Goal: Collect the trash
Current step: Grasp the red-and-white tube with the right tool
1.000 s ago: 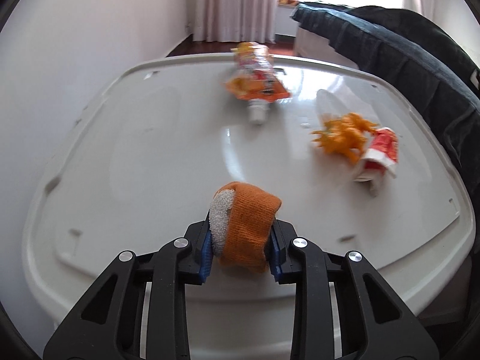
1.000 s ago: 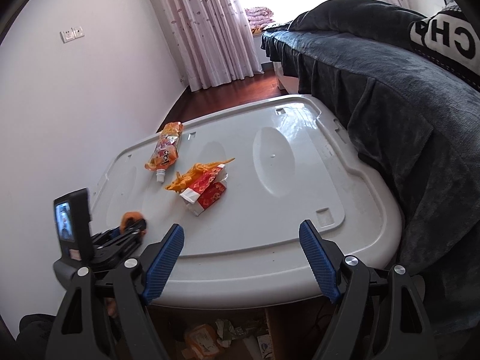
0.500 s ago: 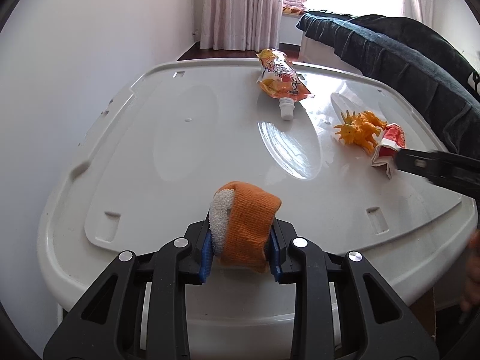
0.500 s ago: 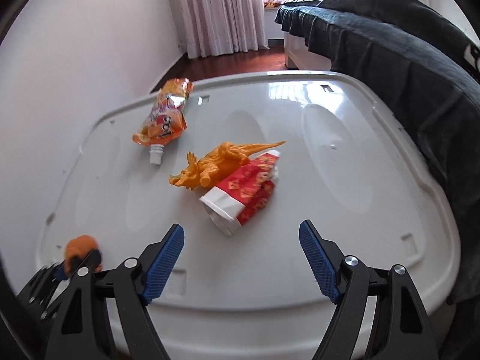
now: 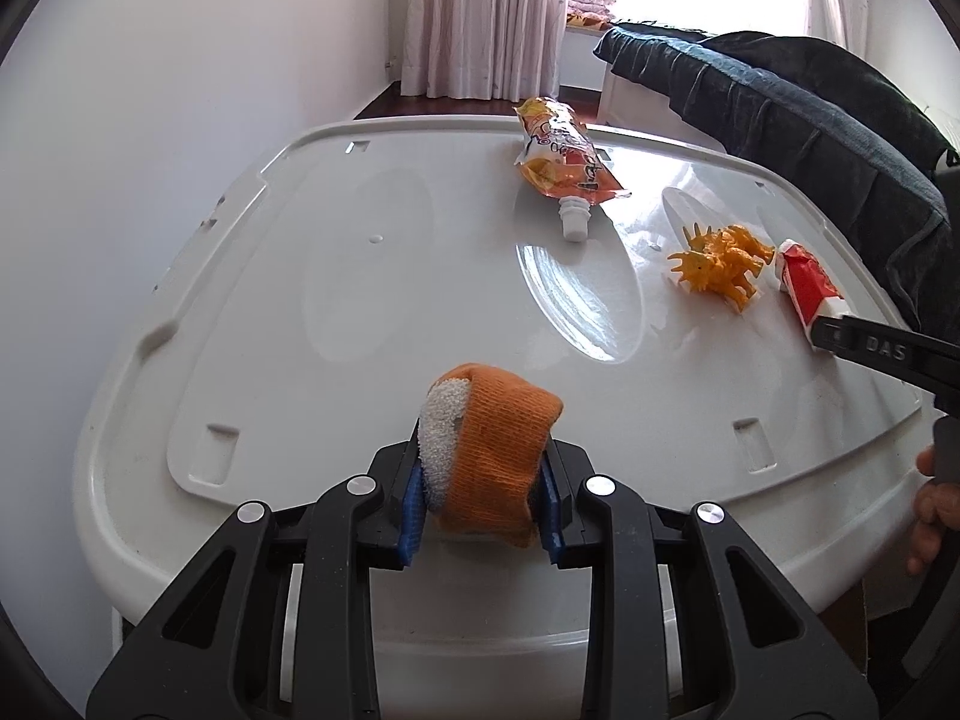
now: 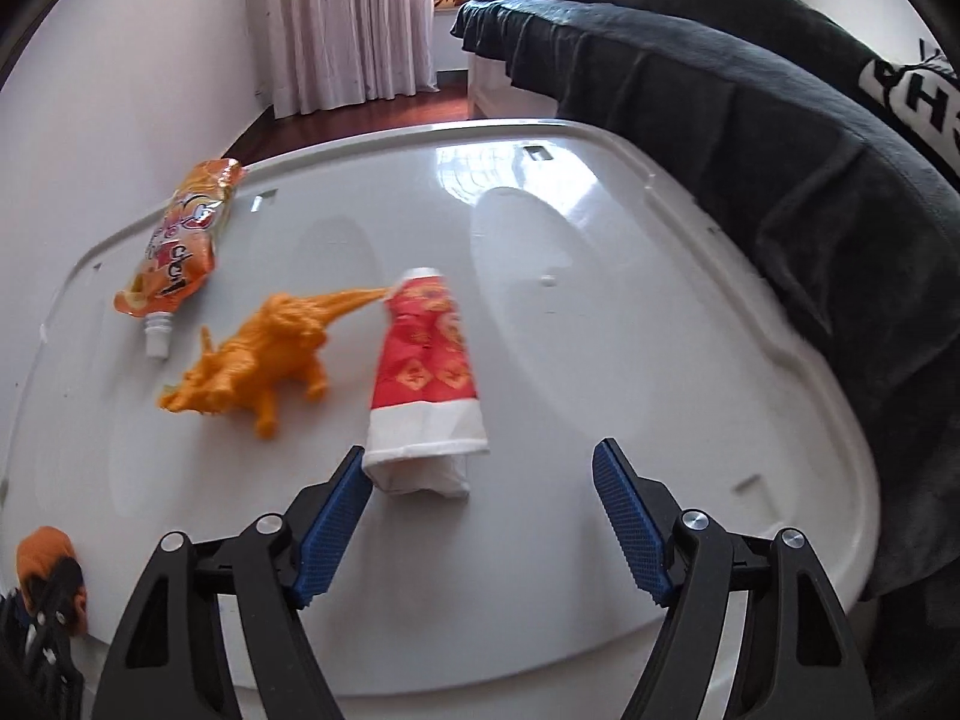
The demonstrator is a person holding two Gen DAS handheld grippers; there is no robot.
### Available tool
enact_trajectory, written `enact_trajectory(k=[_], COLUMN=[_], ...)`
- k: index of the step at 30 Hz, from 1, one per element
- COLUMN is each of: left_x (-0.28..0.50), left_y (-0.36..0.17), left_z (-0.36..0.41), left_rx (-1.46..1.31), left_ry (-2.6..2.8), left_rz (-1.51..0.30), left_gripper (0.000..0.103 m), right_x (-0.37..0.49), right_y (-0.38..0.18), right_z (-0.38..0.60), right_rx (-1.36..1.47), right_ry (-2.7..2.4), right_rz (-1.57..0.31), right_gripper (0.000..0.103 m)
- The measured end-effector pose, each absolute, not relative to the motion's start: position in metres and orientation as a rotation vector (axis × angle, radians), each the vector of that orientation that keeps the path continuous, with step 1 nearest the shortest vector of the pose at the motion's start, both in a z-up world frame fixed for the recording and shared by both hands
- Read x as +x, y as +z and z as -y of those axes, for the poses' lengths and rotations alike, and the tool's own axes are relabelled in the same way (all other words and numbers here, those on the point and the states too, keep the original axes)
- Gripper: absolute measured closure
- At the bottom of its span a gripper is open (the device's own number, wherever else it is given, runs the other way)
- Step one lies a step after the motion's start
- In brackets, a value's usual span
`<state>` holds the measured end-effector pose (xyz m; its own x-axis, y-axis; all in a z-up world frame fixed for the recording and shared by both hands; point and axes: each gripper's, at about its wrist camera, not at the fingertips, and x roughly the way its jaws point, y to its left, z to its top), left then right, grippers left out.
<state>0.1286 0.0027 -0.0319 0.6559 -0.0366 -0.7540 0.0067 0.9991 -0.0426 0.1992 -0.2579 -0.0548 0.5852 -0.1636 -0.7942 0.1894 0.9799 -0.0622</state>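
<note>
My left gripper (image 5: 483, 495) is shut on an orange knit glove (image 5: 492, 456) with a white cuff, held above the near edge of the white plastic lid (image 5: 372, 276). My right gripper (image 6: 483, 489) is open, its left finger (image 6: 336, 504) just beside the near end of a flattened red and white paper cup (image 6: 426, 384), which lies on the lid (image 6: 600, 330). The cup also shows in the left wrist view (image 5: 807, 282). An orange drink pouch with a white spout (image 6: 174, 246) (image 5: 561, 162) lies at the far left.
An orange toy dinosaur (image 6: 270, 348) (image 5: 720, 258) stands between pouch and cup, its tail touching the cup. A bed with a dark blanket (image 6: 750, 138) borders the lid's right side. A white wall (image 5: 150, 120) is at the left, curtains (image 6: 342, 18) behind.
My right gripper has moved forward and down over the lid until the cup lies just in front of its open jaws. My left gripper still holds the glove and has shifted slightly left.
</note>
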Motion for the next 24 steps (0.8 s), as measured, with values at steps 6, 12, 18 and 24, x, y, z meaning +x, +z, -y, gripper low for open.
enact_trajectory(k=[6,12,18,24], left_x=[0.128,0.128,0.128,0.129], left_y=[-0.032,-0.032,-0.032,-0.032], left_z=[-0.002,-0.001,0.002,0.004], left_rx=[-0.031,-0.023,-0.014,-0.006], left_ry=[-0.02,-0.015,-0.011,-0.002], left_rz=[-0.854,-0.855,-0.852,-0.846], left_gripper=[0.074,0.074,0.074,0.074], right_x=[0.214,0.247,0.245,0.232], right_y=[-0.049,-0.068,-0.068,-0.067], right_z=[0.238,0.232,0.233,0.238], right_rx=[-0.041,-0.134,-0.087,-0.031], right_ry=[-0.13,-0.087,-0.005,-0.006], right_rz=[-0.899,-0.965,-0.941,-0.928], right_gripper=[0.028,0.04,0.074,0.078])
